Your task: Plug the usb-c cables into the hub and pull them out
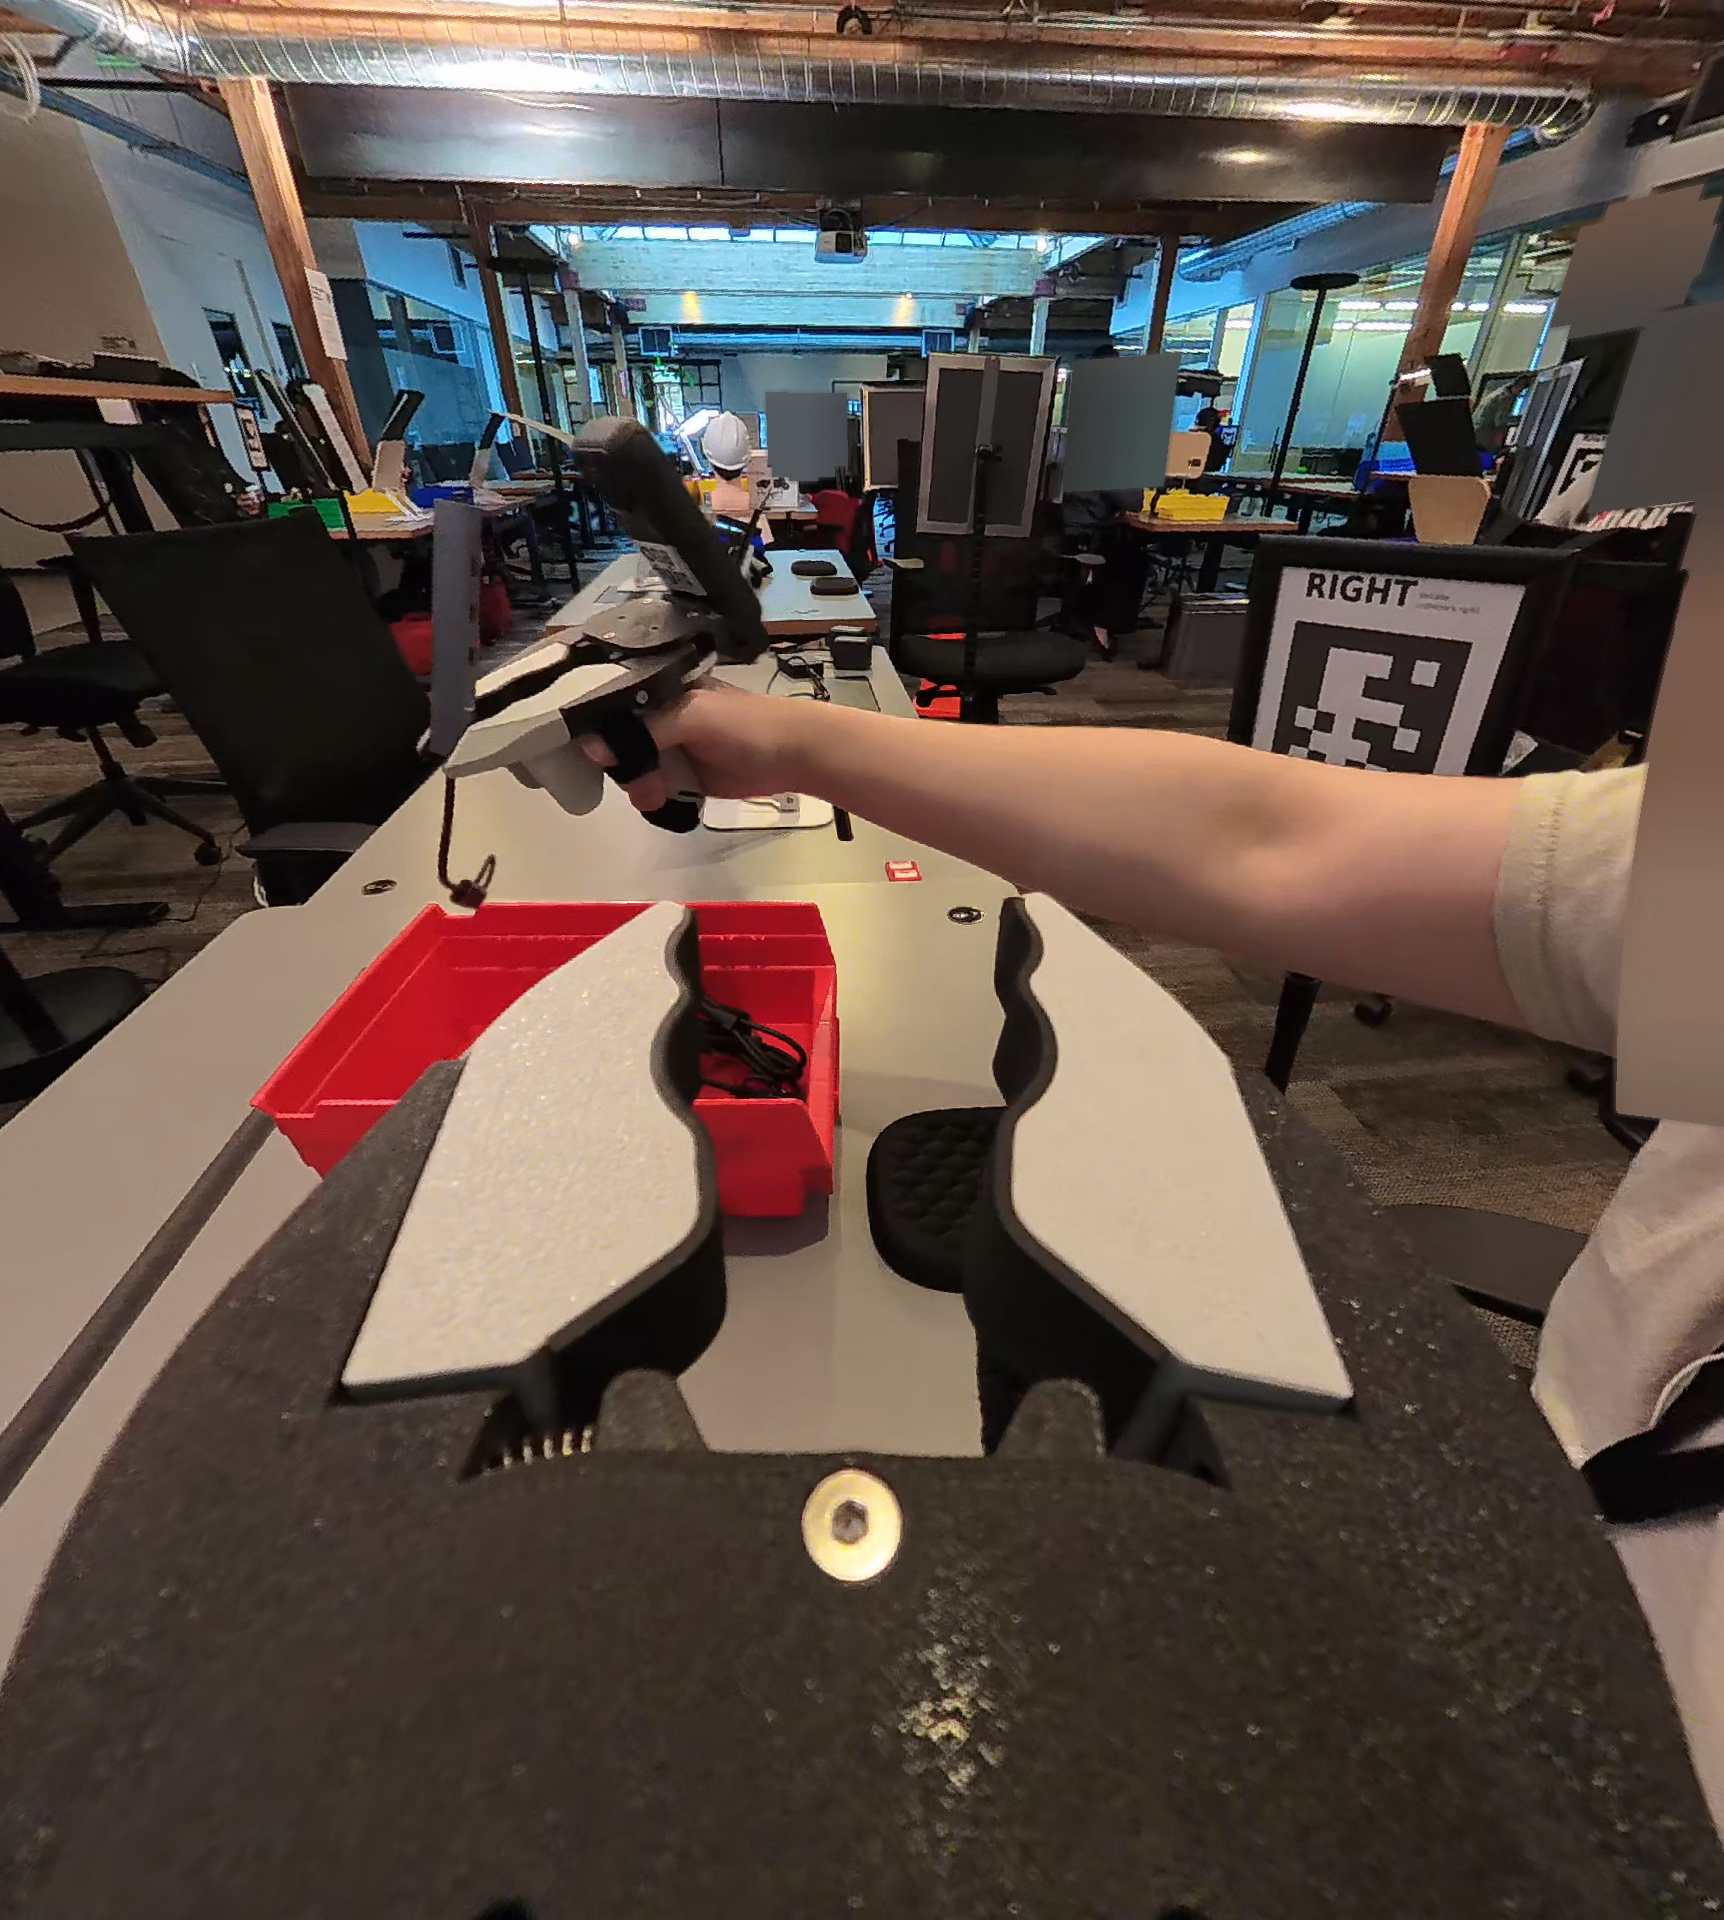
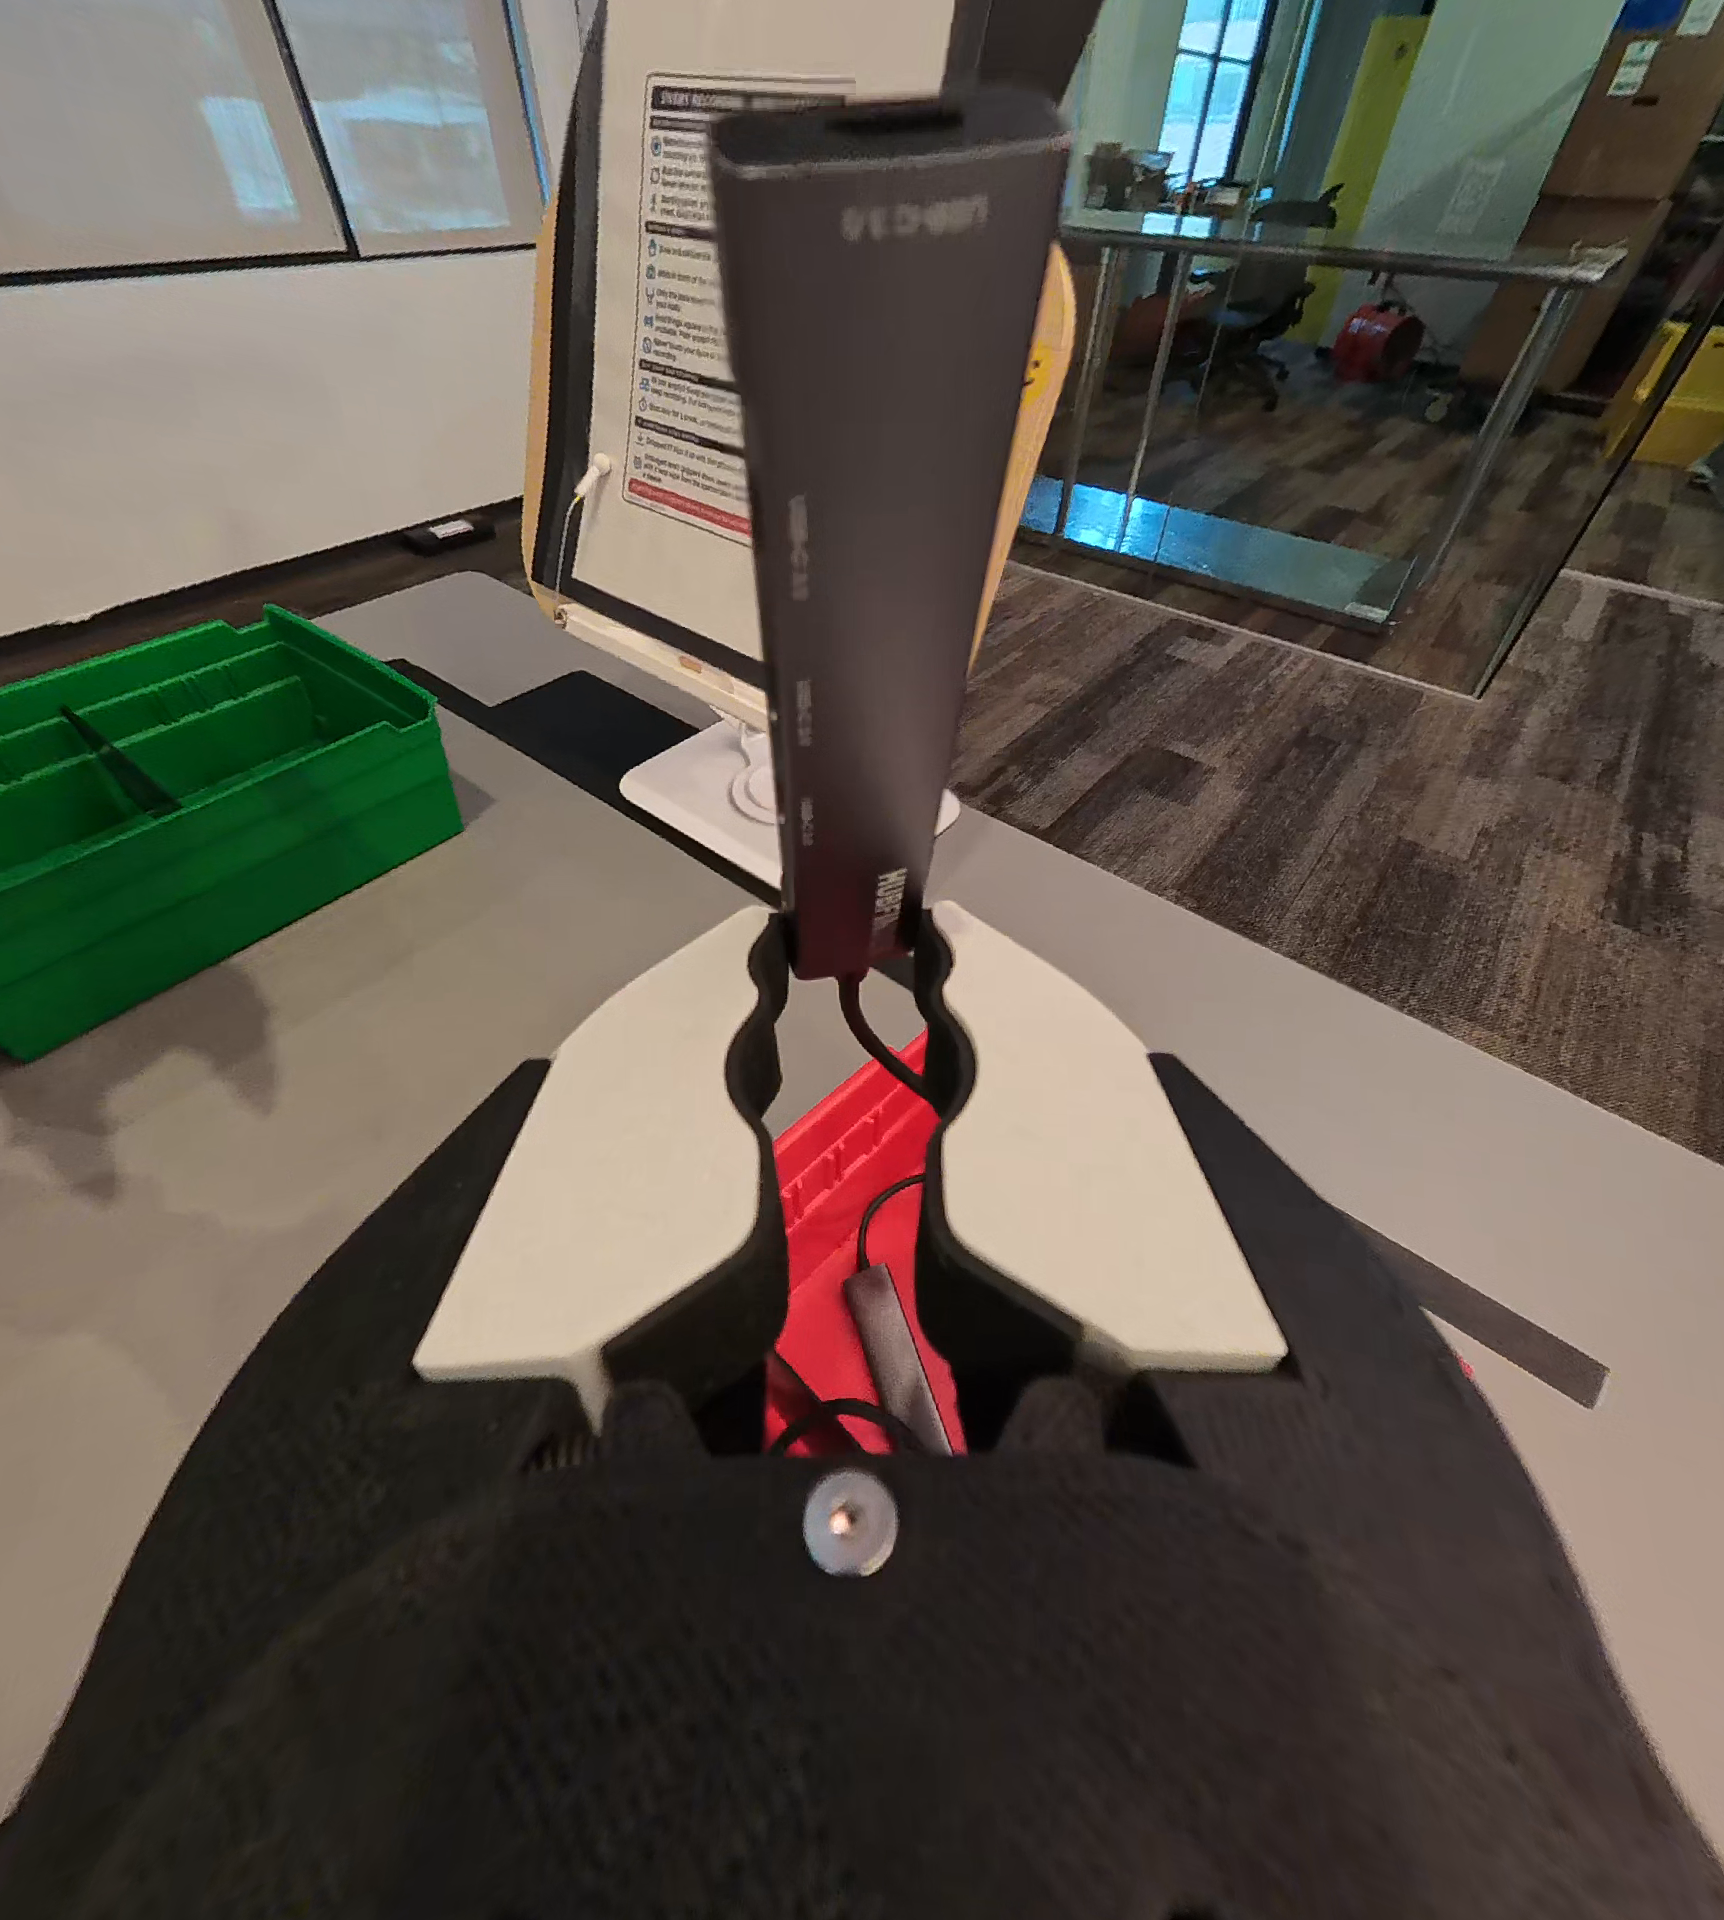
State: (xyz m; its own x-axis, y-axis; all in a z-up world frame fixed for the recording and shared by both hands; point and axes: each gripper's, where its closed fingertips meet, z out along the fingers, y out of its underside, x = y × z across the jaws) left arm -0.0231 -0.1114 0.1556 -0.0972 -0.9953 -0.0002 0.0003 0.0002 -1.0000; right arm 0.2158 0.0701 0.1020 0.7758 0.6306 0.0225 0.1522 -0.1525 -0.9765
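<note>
hub: dark grey slim rectangular metal usb hub [image 2: 879, 540], pinched at its cable end by the right gripper [image 2: 853, 940], its long body sticking out past the fingertips, above the bench
hub lead: thin black cable [image 2: 873, 1039] runs from the held end back between the fingers
right fingers: clenched on the hub's narrow end, white plates with black wavy pads [image 2: 946, 997]
left gripper [image 1: 842, 1023]: fingers released, wide gap, nothing between them, hovering over the grey bench [image 1: 920, 997]
red bin: red plastic divided tray [image 1: 442, 997] on the bench, just beside the left finger; black coiled usb-c cables [image 1: 749, 1049] lie in it
second item: a grey slim bar [image 2: 889, 1340] in the red tray under the right gripper, possibly another hub, blurred
green bin: green plastic divided tray [image 2: 162, 769], well apart
dark pad: black textured oval [image 1: 925, 1174] on the bench, partly behind the left gripper's right finger
</note>
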